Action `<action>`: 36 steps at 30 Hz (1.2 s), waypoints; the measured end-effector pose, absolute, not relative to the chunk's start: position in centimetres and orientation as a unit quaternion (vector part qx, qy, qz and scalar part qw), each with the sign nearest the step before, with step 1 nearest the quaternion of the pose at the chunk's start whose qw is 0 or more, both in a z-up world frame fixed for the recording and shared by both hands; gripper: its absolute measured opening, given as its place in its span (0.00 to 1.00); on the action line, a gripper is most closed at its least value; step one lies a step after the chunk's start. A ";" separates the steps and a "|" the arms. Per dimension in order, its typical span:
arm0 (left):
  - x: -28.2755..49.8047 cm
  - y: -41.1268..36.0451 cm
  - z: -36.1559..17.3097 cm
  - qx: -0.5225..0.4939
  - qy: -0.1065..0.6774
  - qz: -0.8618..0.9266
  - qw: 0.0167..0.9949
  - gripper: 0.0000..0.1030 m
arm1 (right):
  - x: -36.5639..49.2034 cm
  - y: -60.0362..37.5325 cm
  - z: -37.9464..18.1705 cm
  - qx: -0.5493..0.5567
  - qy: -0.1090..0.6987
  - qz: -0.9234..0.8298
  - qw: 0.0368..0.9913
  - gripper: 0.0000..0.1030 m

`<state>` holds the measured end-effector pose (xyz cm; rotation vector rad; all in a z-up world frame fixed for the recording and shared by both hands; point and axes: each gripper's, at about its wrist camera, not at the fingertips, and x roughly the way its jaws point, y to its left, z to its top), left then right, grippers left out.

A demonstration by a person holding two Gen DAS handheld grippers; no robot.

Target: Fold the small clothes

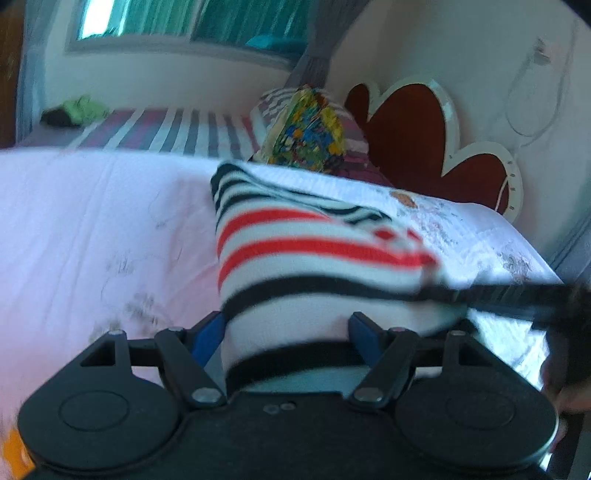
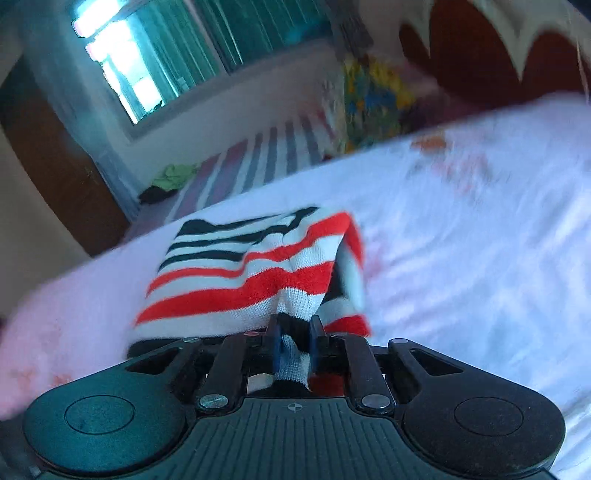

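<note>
A small knitted garment with red, black and white stripes (image 1: 317, 254) lies on a pale pink bed sheet (image 1: 92, 221). In the left wrist view my left gripper (image 1: 288, 332) is open, its blue pads wide apart on either side of the garment's near end. The right gripper's black finger (image 1: 517, 295) reaches in from the right at the garment's right edge. In the right wrist view my right gripper (image 2: 293, 347) is shut on a bunched fold of the striped garment (image 2: 258, 273), which is lifted at its near right corner.
A colourful patterned pillow (image 1: 306, 129) and a striped blanket (image 1: 177, 133) lie on the bed behind. A red flower-shaped headboard (image 1: 424, 136) stands at the right. A green cloth (image 1: 81, 109) lies far left below a window (image 1: 192, 22).
</note>
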<state>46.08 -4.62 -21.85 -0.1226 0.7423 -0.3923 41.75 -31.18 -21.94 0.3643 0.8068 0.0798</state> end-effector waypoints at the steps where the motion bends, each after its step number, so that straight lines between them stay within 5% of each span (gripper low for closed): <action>1: 46.5 -4.9 -22.2 -0.051 0.370 -0.188 0.908 0.73 | 41.6 -31.3 -22.7 0.177 0.391 0.037 0.902 0.13; 18: 48.4 -5.0 -22.1 -0.067 0.400 -0.184 0.895 0.74 | 37.9 -30.9 -22.8 0.138 0.414 0.028 0.899 0.14; 27: 49.9 -3.9 -19.5 -0.088 0.383 -0.188 0.900 0.68 | 39.3 -33.2 -19.6 0.204 0.390 0.036 0.897 0.14; 28: 50.5 -3.9 -19.2 -0.089 0.381 -0.187 0.901 0.68 | 40.2 -33.4 -19.3 0.213 0.387 0.033 0.896 0.17; 30: 51.7 -4.0 -19.3 -0.091 0.380 -0.178 0.903 0.68 | 42.1 -33.6 -19.3 0.222 0.388 0.030 0.894 0.46; 31: 52.3 -4.0 -19.4 -0.092 0.381 -0.173 0.903 0.68 | 42.8 -33.5 -19.3 0.222 0.387 0.030 0.895 0.75; 36: 54.4 -3.8 -20.8 -0.097 0.391 -0.154 0.902 0.68 | 45.9 -33.0 -20.6 0.222 0.386 0.025 0.895 0.80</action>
